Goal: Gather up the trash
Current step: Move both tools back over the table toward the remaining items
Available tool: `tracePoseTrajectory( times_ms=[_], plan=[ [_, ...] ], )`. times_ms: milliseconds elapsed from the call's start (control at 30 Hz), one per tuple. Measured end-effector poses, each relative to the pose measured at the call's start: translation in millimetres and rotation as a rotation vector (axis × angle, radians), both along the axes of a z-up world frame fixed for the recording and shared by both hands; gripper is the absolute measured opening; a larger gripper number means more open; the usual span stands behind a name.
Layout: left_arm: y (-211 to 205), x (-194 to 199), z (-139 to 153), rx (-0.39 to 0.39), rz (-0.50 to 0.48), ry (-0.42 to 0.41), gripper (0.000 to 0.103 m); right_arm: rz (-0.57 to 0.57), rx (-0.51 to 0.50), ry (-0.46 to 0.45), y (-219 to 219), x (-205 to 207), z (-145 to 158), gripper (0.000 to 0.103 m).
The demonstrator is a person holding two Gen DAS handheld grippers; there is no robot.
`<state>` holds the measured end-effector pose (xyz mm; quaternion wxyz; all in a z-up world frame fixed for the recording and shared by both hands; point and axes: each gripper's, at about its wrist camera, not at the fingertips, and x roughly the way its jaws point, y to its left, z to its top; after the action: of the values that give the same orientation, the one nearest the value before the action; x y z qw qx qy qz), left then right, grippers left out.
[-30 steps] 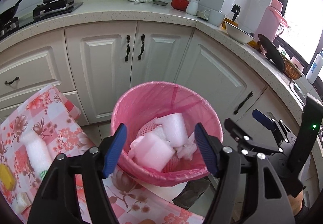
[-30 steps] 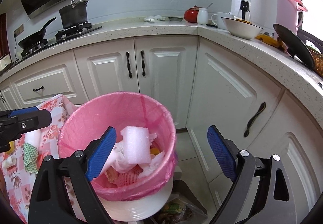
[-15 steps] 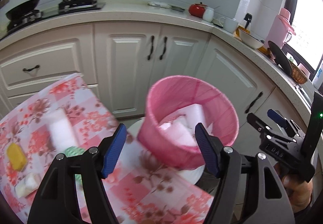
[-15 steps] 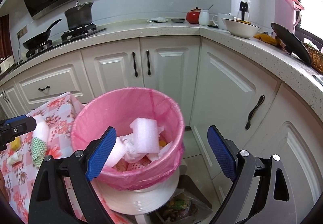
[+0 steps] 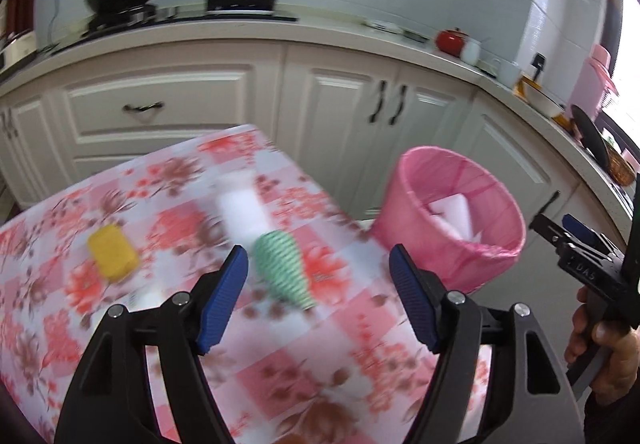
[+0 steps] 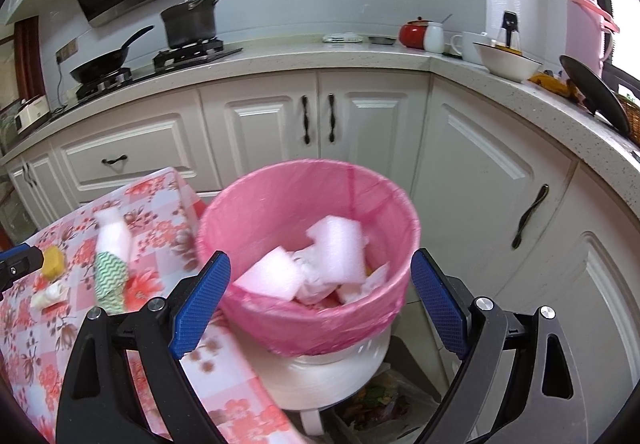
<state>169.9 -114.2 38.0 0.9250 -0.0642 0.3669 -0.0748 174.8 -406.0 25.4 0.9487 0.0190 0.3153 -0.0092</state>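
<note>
both claws gape empty; green-striped cup lies lengthwise toward cabinets.

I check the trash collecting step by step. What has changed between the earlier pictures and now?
The left gripper swung from above the pink bin to the floral table, now facing the green-striped cup; its empty jaws have just been opening. Nothing was grasped or released. The right gripper stays open over the bin.
</note>
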Motion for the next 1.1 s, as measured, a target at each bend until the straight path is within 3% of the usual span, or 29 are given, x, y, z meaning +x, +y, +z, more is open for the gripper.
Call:
tracePoseTrajectory(
  times_ms=[400, 1100],
  plan=[
    [73.7, -37.0, -29.5, 0.003, 0.136, 0.045, 0.07, 0.147, -0.019, 0.023, 75.1, -11.7, -4.5, 0.086],
    [129.0, -40.4, -67.6, 0.073, 0.226, 0.093, 0.069, 0.366, -0.005, 0.123, 195.7, 11.0, -49.4, 0.086]
  ],
)
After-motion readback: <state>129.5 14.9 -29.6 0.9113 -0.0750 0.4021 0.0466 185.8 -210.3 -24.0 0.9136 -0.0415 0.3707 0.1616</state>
